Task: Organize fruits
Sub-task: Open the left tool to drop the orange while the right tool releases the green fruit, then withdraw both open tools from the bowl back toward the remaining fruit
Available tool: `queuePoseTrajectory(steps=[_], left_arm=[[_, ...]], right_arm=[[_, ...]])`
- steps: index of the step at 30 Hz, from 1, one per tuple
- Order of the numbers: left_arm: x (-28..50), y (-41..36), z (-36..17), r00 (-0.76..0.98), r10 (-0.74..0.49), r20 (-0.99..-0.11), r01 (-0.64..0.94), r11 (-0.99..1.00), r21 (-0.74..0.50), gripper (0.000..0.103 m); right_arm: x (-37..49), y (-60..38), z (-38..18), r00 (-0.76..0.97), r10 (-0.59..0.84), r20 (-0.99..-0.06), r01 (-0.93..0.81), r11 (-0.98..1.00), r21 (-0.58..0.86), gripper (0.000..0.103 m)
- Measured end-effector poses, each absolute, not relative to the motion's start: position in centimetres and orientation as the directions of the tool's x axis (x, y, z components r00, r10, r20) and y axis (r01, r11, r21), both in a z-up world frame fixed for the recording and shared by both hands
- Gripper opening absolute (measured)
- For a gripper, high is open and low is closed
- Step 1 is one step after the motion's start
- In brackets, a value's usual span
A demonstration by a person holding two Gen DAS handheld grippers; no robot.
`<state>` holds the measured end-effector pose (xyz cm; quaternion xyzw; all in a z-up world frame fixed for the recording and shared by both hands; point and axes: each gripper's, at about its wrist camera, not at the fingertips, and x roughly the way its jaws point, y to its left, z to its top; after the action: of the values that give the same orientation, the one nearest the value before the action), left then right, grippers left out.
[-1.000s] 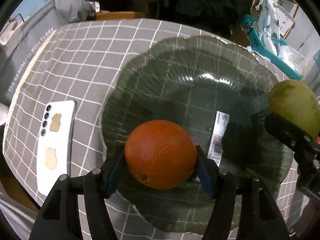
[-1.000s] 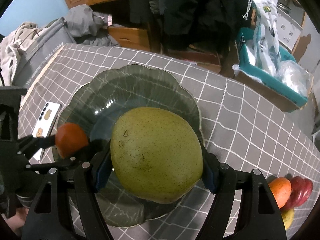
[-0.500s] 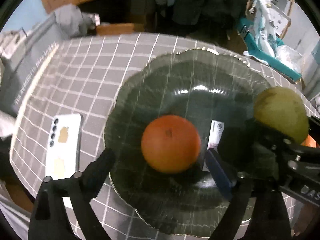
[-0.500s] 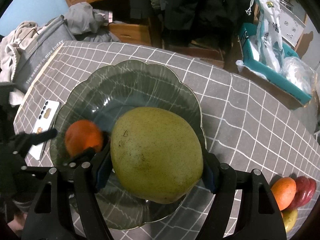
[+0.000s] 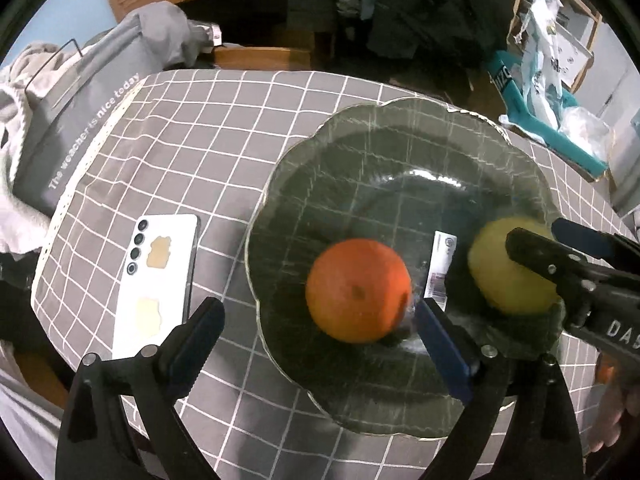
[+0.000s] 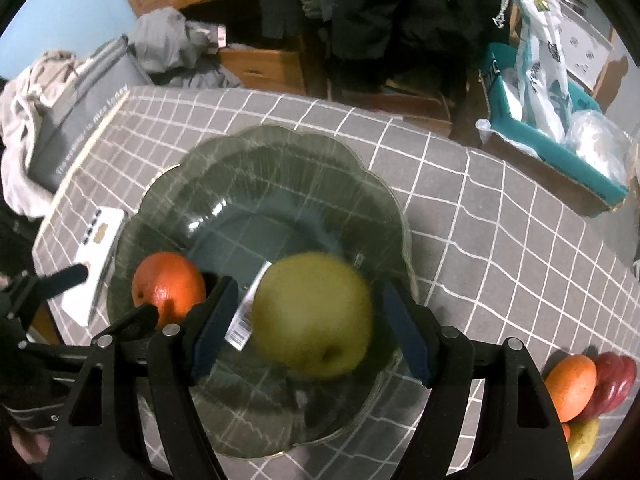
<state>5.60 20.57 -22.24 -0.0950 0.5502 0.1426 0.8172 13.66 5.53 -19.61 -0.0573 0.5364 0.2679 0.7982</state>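
An orange (image 5: 358, 290) rests on the dark glass plate (image 5: 360, 120), near a barcode sticker (image 5: 440, 272). My left gripper (image 5: 318, 308) stands open and wide around it. The right pad is close to the orange and the left pad is far off. A yellow-green pear (image 6: 312, 316) lies blurred on the plate (image 6: 280, 136), to the right of the orange (image 6: 168, 284). The jaws of my right gripper (image 6: 310, 308) are opening, with a narrow gap showing on each side of the pear. One right finger (image 5: 536, 256) crosses the pear (image 5: 496, 268) in the left wrist view.
A white phone (image 5: 156, 292) lies face down left of the plate on the checked cloth. A grey bag (image 5: 80, 128) sits off the table's left edge. Another orange (image 6: 570, 386), a red fruit (image 6: 612, 384) and a yellow one (image 6: 582, 440) lie at the right. Behind stands a teal box (image 6: 560, 152).
My left gripper opened wide, let go of the orange and rose a little. The pear has slipped out of the right pads and sits lower, on the plate.
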Motion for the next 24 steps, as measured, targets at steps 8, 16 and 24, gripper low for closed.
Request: queuePoseTrajectory(steps=[8, 16, 24], left_arm=[[5.0, 20.5, -21.3, 0.372, 0.136, -0.918, -0.329, 0.944, 0.006, 0.097], [4.5, 20.4, -20.1, 0.397, 0.143, -0.907, -0.325, 0.946, 0.007, 0.097], [4.1, 19.7, -18.6, 0.427, 0.144, -0.893, -0.317, 0.948, 0.002, 0.097]], right_arm=[[13.4, 5.8, -19.5, 0.291, 0.354, -0.889, -0.502, 0.847, 0.173, 0.076], [13.2, 5.2, -18.3, 0.306, 0.385, -0.870, -0.492, 0.847, 0.202, 0.076], [12.3, 3.9, -15.6, 0.402, 0.328, -0.855, -0.486, 0.868, 0.105, 0.076]])
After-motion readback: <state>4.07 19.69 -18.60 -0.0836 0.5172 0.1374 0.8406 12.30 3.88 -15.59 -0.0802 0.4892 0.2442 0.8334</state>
